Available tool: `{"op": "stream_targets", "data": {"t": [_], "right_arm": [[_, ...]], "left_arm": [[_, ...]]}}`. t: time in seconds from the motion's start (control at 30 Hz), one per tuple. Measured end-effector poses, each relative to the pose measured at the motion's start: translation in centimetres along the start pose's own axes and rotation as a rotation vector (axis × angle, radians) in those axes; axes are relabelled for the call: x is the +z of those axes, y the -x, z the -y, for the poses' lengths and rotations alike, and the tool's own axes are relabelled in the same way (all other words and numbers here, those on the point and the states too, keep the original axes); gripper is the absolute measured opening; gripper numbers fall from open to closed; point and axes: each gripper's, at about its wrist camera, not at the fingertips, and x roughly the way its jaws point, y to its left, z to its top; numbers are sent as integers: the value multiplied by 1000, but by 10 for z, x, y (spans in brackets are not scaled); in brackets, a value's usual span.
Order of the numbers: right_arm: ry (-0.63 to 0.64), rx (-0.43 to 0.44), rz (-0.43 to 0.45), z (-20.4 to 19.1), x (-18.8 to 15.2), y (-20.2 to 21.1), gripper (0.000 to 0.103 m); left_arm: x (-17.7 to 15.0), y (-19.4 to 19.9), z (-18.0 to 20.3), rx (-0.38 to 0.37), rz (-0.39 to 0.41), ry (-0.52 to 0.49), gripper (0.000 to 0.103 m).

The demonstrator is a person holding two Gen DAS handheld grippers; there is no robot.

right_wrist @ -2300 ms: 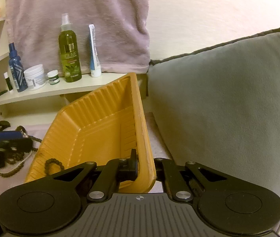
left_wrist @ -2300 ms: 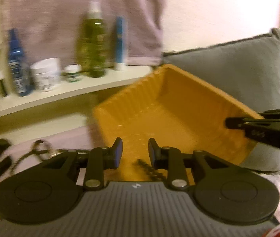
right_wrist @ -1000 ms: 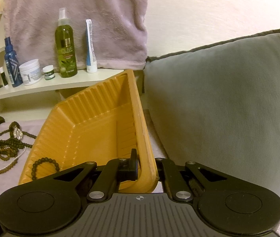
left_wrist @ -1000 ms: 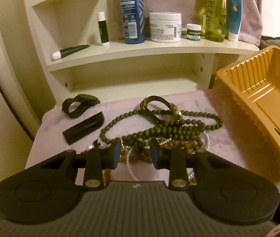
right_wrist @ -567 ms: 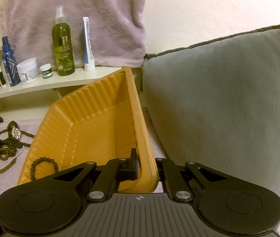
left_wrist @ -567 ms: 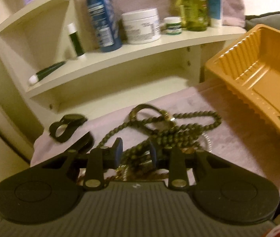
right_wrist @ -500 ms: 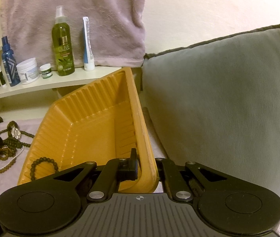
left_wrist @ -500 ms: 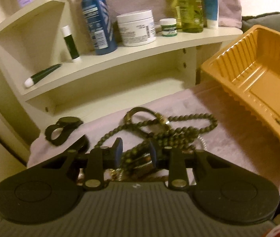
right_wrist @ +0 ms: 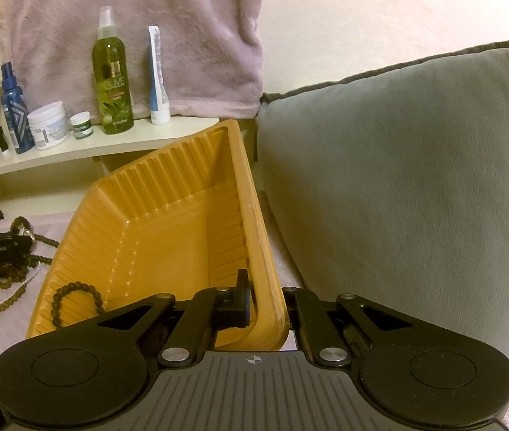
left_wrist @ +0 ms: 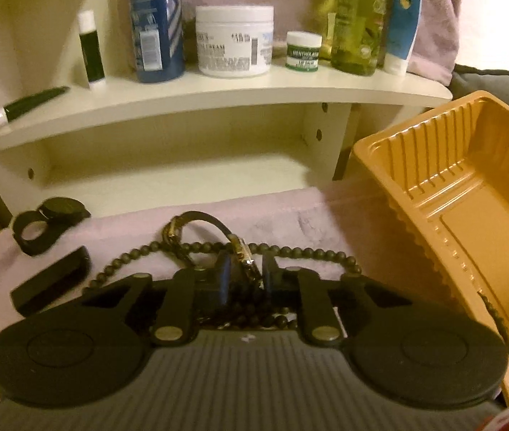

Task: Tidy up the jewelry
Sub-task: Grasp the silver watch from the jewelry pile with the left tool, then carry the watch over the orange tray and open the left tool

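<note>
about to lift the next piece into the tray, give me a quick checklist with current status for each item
1. Right tool clamped on the orange tray wall: ok, one finger inside, one outside.
2. Tray tilted open toward the jewelry: ok.
3. Left tool around the gold watch: ok; its jaws have just been closing, with the watch between them.
4. Pads pressing firmly on the watch: cannot tell.
5. Watch free of the bead necklaces: not ok, strands lie tangled under and around it.
6. Room in the tray: ok, only a bead bracelet lies in it.
</note>
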Motion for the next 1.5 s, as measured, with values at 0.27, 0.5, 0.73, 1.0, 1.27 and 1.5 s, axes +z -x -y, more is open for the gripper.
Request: {"op": "stream_targets", "data": {"t": [0.27, 0.5, 0.73, 1.0, 1.27, 1.5], "right_arm": [[-5, 2, -2, 1, 0, -1, 5], [-5, 4, 0, 1, 0, -1, 5], [-2, 11, 5, 1, -1, 1, 5], [-3, 14, 5, 0, -2, 2, 5], [-2, 21, 7, 1, -2, 3, 5], [-8, 21, 1, 0, -3, 1, 5]], "left_arm": [[3, 10, -2, -26, 2, 28, 8], [8, 36, -3, -46, 32, 23, 8], [17, 62, 5, -81, 75, 5, 8], [30, 91, 38, -214, 106, -56, 8], [30, 104, 89, -423, 93, -123, 8], [15, 97, 120, -498, 45, -181, 8]]}}
